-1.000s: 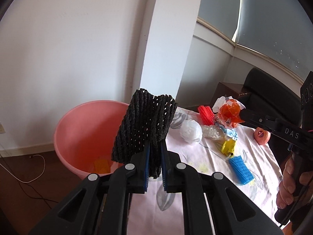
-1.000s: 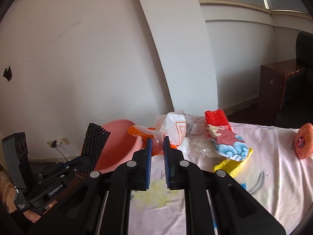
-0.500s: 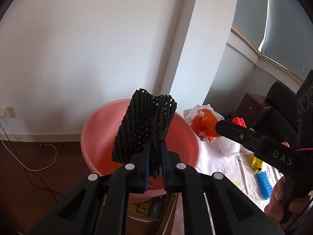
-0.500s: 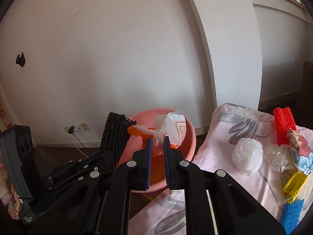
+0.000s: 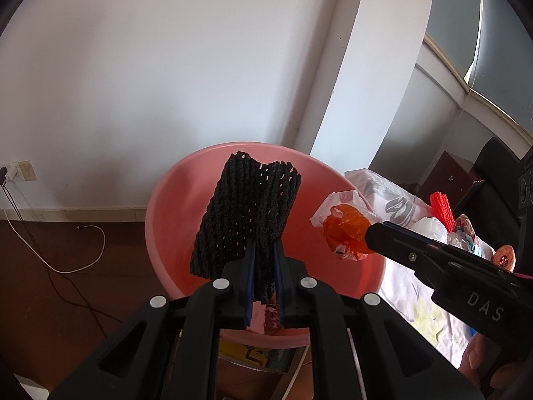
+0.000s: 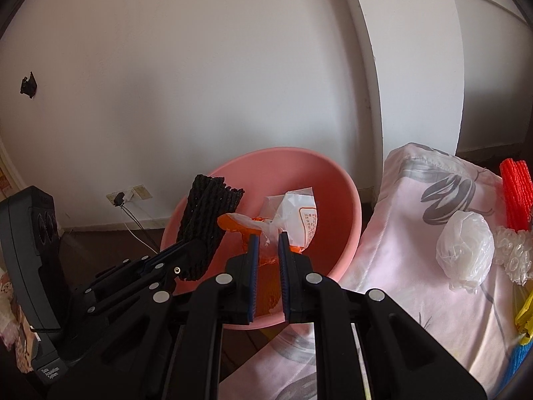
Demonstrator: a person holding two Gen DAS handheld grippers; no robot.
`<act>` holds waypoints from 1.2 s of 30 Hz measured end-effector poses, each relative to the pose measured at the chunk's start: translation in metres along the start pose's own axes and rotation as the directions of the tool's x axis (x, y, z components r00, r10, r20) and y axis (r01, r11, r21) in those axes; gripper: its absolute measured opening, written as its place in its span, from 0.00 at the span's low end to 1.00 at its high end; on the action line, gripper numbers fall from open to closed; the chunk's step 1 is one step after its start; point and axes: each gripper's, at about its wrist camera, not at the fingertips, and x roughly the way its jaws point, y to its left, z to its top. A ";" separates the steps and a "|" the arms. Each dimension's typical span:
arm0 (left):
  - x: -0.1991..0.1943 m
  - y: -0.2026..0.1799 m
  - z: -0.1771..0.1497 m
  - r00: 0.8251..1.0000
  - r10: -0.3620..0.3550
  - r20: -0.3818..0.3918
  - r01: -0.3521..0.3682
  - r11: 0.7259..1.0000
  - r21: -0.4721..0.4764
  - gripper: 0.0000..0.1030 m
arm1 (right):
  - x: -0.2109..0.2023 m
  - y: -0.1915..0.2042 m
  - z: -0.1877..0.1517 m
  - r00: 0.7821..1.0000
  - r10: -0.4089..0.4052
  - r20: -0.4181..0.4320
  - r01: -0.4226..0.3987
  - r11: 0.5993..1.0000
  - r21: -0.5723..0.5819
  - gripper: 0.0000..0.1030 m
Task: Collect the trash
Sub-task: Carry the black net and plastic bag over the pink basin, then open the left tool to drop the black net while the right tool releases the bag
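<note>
Both loads poised over the pink basin, and the drop comes down to who is further over its bowl.

The left gripper [image 5: 263,260] is clamped on the black foam net sleeve [image 5: 246,220], whose long axis stands up and tilts slightly off vertical, and it sits squarely above the pink basin [image 5: 173,200], well inside the rim. The right gripper [image 6: 266,250] pinches the orange-and-white plastic wrapper [image 6: 293,216], its fingers pressed onto the crumpled film, and it hangs over the basin's table-side edge, closer to the rim than the sleeve. The left looks nearer the basin's centre, so a straight release should land inside; the wrapper looks riskier. More trash waits beside the basin: a white plastic ball [image 6: 466,250] and a red net sleeve [image 6: 516,193].
</note>
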 end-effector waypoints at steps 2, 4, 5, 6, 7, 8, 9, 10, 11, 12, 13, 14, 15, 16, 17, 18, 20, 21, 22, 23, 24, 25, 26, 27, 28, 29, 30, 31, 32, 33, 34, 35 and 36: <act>0.002 0.001 -0.002 1.000 0.010 -0.005 -0.010 1.000 -0.001 0.09 | 0.004 0.001 0.000 1.000 -0.004 -0.007 0.004 1.000 -0.003 0.12; 0.005 0.000 -0.001 1.000 0.015 -0.009 -0.015 1.000 -0.003 0.09 | 0.009 0.000 0.001 1.000 -0.011 -0.010 0.010 1.000 -0.002 0.12; 0.005 0.002 -0.001 1.000 0.017 -0.010 -0.017 1.000 -0.004 0.09 | 0.012 0.000 0.001 1.000 -0.012 -0.013 0.012 1.000 -0.002 0.12; 0.005 0.002 -0.002 1.000 0.020 -0.011 -0.020 1.000 -0.005 0.09 | 0.014 0.001 0.001 1.000 -0.011 -0.018 0.011 1.000 0.000 0.12; 0.005 0.003 -0.002 1.000 0.021 -0.013 -0.021 1.000 -0.006 0.09 | 0.015 0.000 0.002 1.000 -0.011 -0.022 0.011 1.000 0.000 0.12; 0.005 0.004 -0.003 1.000 0.023 -0.015 -0.023 1.000 -0.007 0.09 | 0.016 -0.002 0.003 1.000 -0.009 -0.026 0.009 1.000 0.001 0.12; 0.005 0.004 -0.003 1.000 0.026 -0.015 -0.026 1.000 -0.008 0.09 | 0.018 -0.002 0.003 1.000 -0.007 -0.031 0.007 1.000 0.000 0.12; 0.004 0.006 -0.003 0.999 0.029 -0.015 -0.029 1.000 -0.010 0.09 | 0.020 -0.002 0.004 0.999 -0.005 -0.035 0.005 1.000 0.000 0.12; 0.003 0.006 -0.004 0.999 0.030 -0.013 -0.030 0.999 -0.011 0.10 | 0.021 -0.002 0.004 0.999 -0.005 -0.040 0.005 1.000 0.000 0.12; 0.003 0.007 -0.004 0.999 0.029 -0.012 -0.030 0.999 -0.012 0.10 | 0.023 -0.001 0.005 0.999 -0.006 -0.045 0.006 1.000 0.000 0.12; 0.002 0.008 -0.004 1.000 0.029 -0.012 -0.029 0.999 -0.013 0.12 | 0.024 -0.001 0.006 0.999 -0.007 -0.051 0.007 1.000 0.000 0.12; 0.002 0.008 -0.004 1.000 0.029 -0.012 -0.030 0.999 -0.015 0.14 | 0.026 -0.001 0.006 0.998 -0.007 -0.056 0.007 1.000 0.003 0.12; 0.002 0.009 -0.004 0.999 0.031 -0.011 -0.032 0.999 -0.016 0.16 | 0.027 -0.001 0.006 0.998 -0.006 -0.060 0.006 1.000 0.006 0.12; 0.002 0.009 -0.004 0.999 0.033 -0.009 -0.033 0.999 -0.018 0.20 | 0.028 -0.001 0.007 0.998 -0.003 -0.064 0.004 1.000 0.008 0.13; 0.001 0.010 -0.003 0.999 0.036 -0.006 -0.036 0.999 -0.019 0.25 | 0.029 -0.001 0.008 0.998 0.002 -0.066 -0.001 1.000 0.009 0.13; 0.000 0.010 -0.003 0.999 0.038 -0.002 -0.038 0.999 -0.022 0.26 | 0.030 -0.001 0.008 0.998 0.005 -0.068 -0.004 1.000 0.009 0.13; -0.003 0.012 -0.003 0.999 0.037 0.004 -0.037 0.999 -0.026 0.31 | 0.030 -0.001 0.009 0.998 0.010 -0.068 -0.010 1.000 0.009 0.16; -0.003 0.012 -0.003 0.999 0.036 0.005 -0.036 0.999 -0.027 0.32 | 0.030 -0.001 0.010 0.998 0.014 -0.067 -0.013 1.000 0.007 0.17; -0.005 0.013 -0.003 0.999 0.035 0.007 -0.034 0.999 -0.026 0.34 | 0.029 0.000 0.009 0.998 0.017 -0.063 -0.017 1.000 0.005 0.23; -0.006 0.013 -0.003 0.999 0.035 0.008 -0.034 0.999 -0.026 0.35 | 0.028 0.001 0.010 0.998 0.022 -0.058 -0.021 1.000 0.005 0.28; -0.008 0.013 -0.003 0.999 0.035 0.010 -0.034 0.999 -0.026 0.36 | 0.027 0.001 0.010 0.998 0.025 -0.054 -0.025 1.000 0.004 0.30; -0.010 0.013 -0.003 0.999 0.034 0.013 -0.033 0.999 -0.028 0.37 | 0.025 0.002 0.011 0.998 0.029 -0.047 -0.028 1.000 0.003 0.31; -0.013 0.013 -0.003 0.999 0.032 0.017 -0.031 0.999 -0.028 0.38 | 0.023 0.002 0.010 0.999 0.028 -0.039 -0.028 1.000 0.000 0.31; -0.016 0.012 -0.003 0.999 0.030 0.022 -0.030 0.999 -0.026 0.38 | 0.019 0.003 0.010 0.999 0.027 -0.029 -0.027 1.000 -0.004 0.31; -0.019 0.012 -0.004 0.999 0.029 0.027 -0.029 0.999 -0.024 0.38 | 0.014 0.003 0.010 0.999 0.026 -0.019 -0.026 1.000 -0.008 0.31; -0.022 0.011 -0.004 0.999 0.026 0.032 -0.025 0.999 -0.023 0.38 | 0.010 0.005 0.009 1.000 0.021 -0.012 -0.021 1.000 -0.015 0.31; -0.026 0.011 -0.005 0.999 0.022 0.037 -0.021 1.000 -0.023 0.38 | 0.006 0.006 0.008 1.000 0.014 -0.007 -0.014 1.000 -0.022 0.31; -0.029 0.010 -0.005 0.999 0.018 0.040 -0.017 1.000 -0.022 0.38 | 0.000 0.004 0.005 1.000 0.006 -0.003 -0.006 1.000 -0.029 0.31; -0.032 0.008 -0.005 0.999 0.013 0.043 -0.012 1.000 -0.022 0.38 | -0.005 0.003 0.002 1.000 -0.003 0.001 0.003 0.999 -0.034 0.31; -0.035 0.007 -0.006 0.999 0.007 0.046 -0.006 1.000 -0.020 0.38 | -0.009 0.002 0.000 1.000 -0.013 0.004 0.013 0.999 -0.038 0.31; -0.038 0.005 -0.006 0.999 0.000 0.050 0.001 1.000 -0.018 0.38 | -0.015 0.001 -0.003 1.000 -0.022 0.006 0.022 0.999 -0.038 0.31; -0.041 0.002 -0.007 0.999 -0.006 0.053 0.007 1.000 -0.014 0.38 | -0.020 -0.001 -0.006 0.999 -0.031 0.008 0.032 0.999 -0.037 0.31; -0.044 -0.001 -0.008 0.998 -0.013 0.055 0.013 1.000 -0.009 0.38 | -0.025 -0.003 -0.010 0.999 -0.042 0.008 0.043 0.999 -0.033 0.31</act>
